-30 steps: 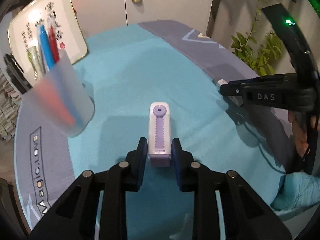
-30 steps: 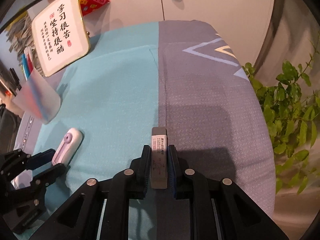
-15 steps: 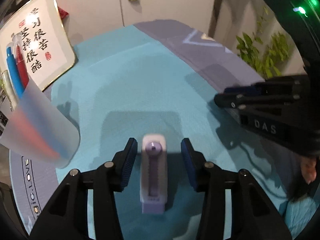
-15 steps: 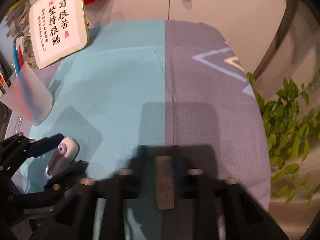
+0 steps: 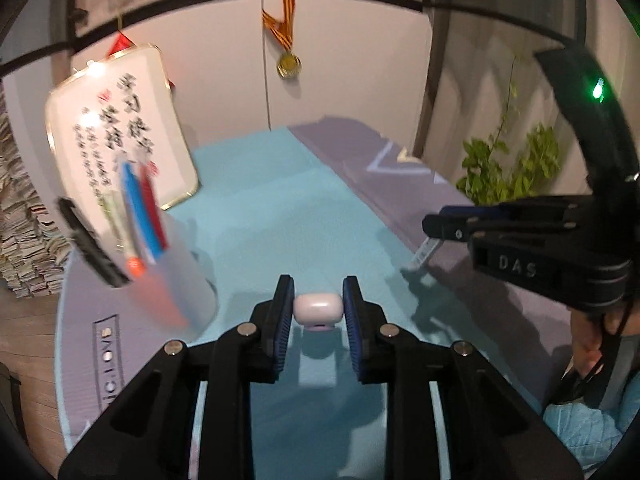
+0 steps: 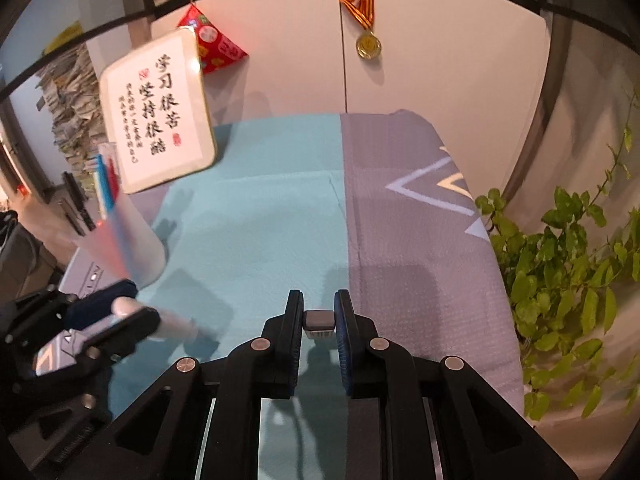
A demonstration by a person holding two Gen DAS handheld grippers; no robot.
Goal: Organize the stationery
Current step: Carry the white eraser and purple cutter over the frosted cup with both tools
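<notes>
Both items have risen off the tabletop (image 5: 280, 208) since a second ago: the correction tape (image 5: 318, 309), right of the pen cup (image 5: 176, 276), sits in the closing left hand-held gripper (image 5: 316, 312); the right hand-held gripper (image 6: 319, 320) clamps the eraser (image 6: 319, 319). Neither is yet stowed.

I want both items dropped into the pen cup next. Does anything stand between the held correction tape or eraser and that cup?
Nothing visible does. Only bare cloth lies between the cup and the eraser; the correction tape is close beside the cup.
</notes>
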